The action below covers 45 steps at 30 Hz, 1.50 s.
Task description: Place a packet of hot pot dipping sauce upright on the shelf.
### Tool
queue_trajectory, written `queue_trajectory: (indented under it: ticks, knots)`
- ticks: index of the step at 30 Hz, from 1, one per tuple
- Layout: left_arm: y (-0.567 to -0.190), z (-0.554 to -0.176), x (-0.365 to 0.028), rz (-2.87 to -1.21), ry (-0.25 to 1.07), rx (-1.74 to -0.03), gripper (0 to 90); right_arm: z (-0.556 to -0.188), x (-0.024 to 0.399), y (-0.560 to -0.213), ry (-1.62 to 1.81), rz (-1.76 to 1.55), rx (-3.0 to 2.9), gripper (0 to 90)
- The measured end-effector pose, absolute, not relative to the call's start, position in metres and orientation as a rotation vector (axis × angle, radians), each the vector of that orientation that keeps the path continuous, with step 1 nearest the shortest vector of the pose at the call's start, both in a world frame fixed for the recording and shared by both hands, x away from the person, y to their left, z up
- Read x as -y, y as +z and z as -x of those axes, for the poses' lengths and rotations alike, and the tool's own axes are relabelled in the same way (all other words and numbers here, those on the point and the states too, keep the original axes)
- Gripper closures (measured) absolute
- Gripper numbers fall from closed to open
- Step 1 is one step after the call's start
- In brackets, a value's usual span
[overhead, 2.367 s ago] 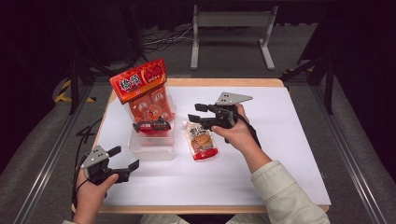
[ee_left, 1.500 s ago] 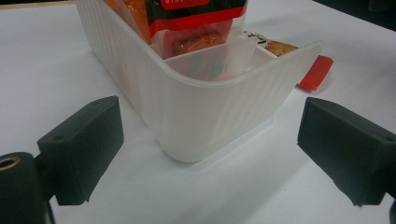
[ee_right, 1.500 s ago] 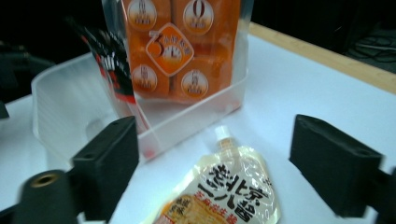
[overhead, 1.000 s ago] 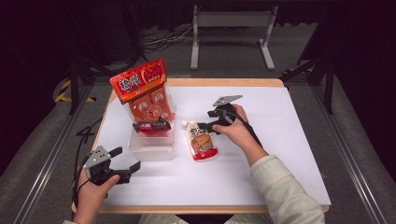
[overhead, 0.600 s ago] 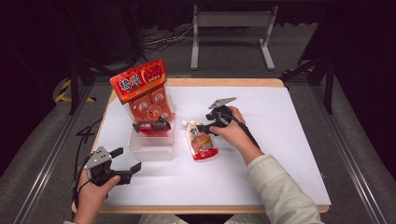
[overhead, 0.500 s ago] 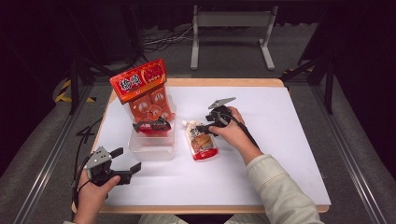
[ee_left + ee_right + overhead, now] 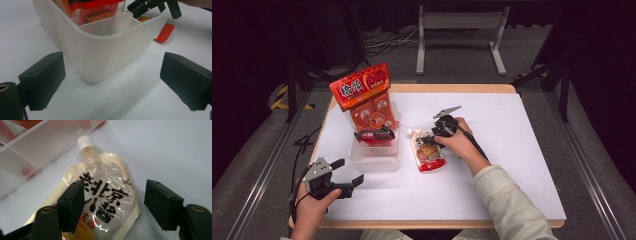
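A cream spout pouch [image 7: 428,155] with black lettering and a white cap lies flat on the white table, just right of the bin. My right gripper [image 7: 427,139] hovers low over its upper half. In the right gripper view the pouch [image 7: 107,195] lies between and under the jaws of my right gripper [image 7: 113,202]. One jaw is over the pouch's face, the other is beside its edge, and neither pad presses on it. These jaws have just been closing. My left gripper [image 7: 349,171] rests open at the front left, facing the bin's corner [image 7: 105,55] with nothing between its jaws.
A translucent ribbed bin [image 7: 374,160] holds a tall red snack bag [image 7: 362,90] and smaller packets. The white table top [image 7: 512,150] has open room to the right. The floor beyond the table's far edge holds a metal stand [image 7: 459,22] and cables.
My right gripper has come down and slightly left onto the pouch, and its jaws have narrowed. The left gripper, the bin and the pouch have stayed put.
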<state>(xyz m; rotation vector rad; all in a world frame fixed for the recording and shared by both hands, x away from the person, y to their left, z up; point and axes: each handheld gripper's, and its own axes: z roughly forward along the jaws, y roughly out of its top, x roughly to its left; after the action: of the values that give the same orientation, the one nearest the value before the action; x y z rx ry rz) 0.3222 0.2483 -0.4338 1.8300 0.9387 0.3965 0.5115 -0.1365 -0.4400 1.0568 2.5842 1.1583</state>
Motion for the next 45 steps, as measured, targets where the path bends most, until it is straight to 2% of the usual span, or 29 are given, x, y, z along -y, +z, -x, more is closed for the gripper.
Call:
queue_trajectory:
  ticks: [8,15,19,20,24,25,38,45]
  knots:
    - [-0.435,-0.322,-0.247,-1.832,0.389,-0.941,6.8,-0.509,0.135,-0.441,1.120,-0.979,-2.580,36.6]
    - [-0.435,-0.323,-0.246,-1.838,0.393,-0.937,6.8,-0.504,0.131,-0.442,1.078,-0.937,-2.548,53.8]
    - [-0.435,-0.323,-0.245,-1.839,0.391,-0.936,6.8,-0.502,0.131,-0.442,1.058,-0.929,-2.525,59.8]
    - [-0.435,-0.323,-0.245,-1.839,0.391,-0.934,6.8,-0.501,0.130,-0.442,1.048,-0.924,-2.523,62.7]
    - [-0.434,-0.323,-0.244,-1.844,0.390,-0.933,6.8,-0.498,0.127,-0.440,1.005,-0.885,-2.526,85.7]
    - [-0.434,-0.323,-0.244,-1.844,0.390,-0.933,6.8,-0.497,0.127,-0.440,1.006,-0.885,-2.535,86.9]
    - [-0.435,-0.322,-0.246,-1.840,0.391,-0.934,6.8,-0.497,0.129,-0.434,1.009,-0.874,-2.534,89.8]
    - [-0.434,-0.322,-0.246,-1.837,0.394,-0.927,6.7,-0.491,0.133,-0.419,1.046,-0.833,-2.516,90.0]
